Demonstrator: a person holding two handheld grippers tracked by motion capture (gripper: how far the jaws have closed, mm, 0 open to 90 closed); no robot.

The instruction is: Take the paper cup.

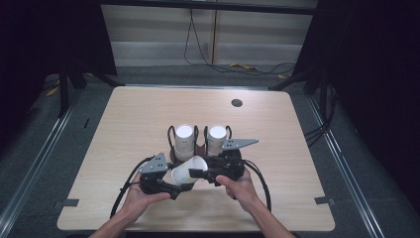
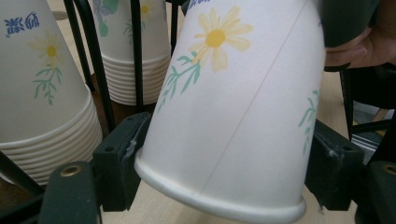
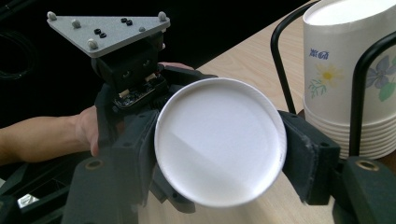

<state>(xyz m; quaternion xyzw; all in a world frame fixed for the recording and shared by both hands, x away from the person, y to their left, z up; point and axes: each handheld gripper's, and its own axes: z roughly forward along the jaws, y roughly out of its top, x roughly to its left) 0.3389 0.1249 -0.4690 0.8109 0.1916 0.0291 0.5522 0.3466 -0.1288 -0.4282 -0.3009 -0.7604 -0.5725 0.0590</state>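
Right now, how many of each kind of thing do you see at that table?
Stacks of paper cups: 2
Loose cup: 1
Wire holder: 1
Grippers: 2, the left gripper and the right gripper
Total: 6

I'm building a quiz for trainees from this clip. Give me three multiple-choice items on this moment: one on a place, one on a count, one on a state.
1. Where is the loose paper cup?
A. Between the two grippers
B. At the table's far edge
C. On the floor

2. How many cup stacks stand in the wire holder?
A. One
B. Two
C. Four

3. How does the loose cup lie?
A. Upright
B. Tilted
C. Crushed flat

Key: 1 A, the left gripper and right gripper flank it; 2 B, the left stack and right stack; 3 B, it leans in the high view.
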